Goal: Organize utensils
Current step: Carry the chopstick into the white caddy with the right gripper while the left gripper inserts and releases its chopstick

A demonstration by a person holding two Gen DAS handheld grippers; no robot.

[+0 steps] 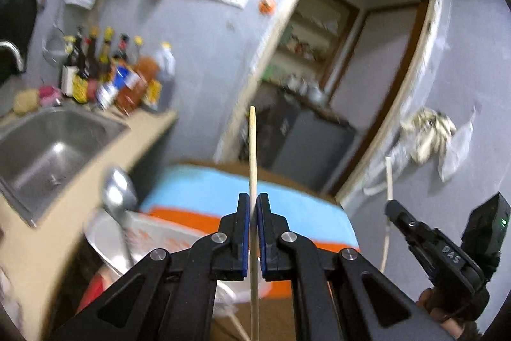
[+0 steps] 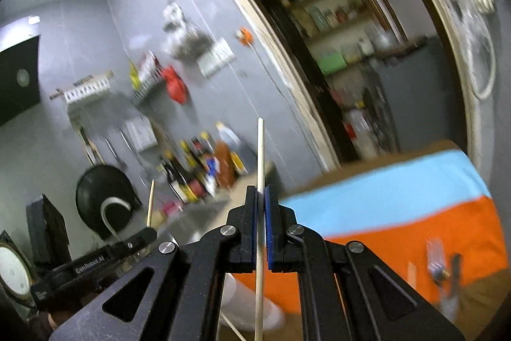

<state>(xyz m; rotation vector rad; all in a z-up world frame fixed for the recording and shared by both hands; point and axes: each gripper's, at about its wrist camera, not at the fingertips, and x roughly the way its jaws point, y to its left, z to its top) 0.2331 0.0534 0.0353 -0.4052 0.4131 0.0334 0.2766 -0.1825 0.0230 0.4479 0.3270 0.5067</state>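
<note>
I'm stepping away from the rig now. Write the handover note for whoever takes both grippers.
Left gripper: shut on a wooden chopstick, which stands upright between the pads.
Right gripper: shut on a second, paler chopstick, also upright.
Both are held up in the air, above the table with the blue and orange cloth.
A metal bowl with a spoon in it sits by the sink; a fork lies on the cloth, blurred.
Done: both chopsticks picked up.
Left: put them away; where they go is not in view.
</note>
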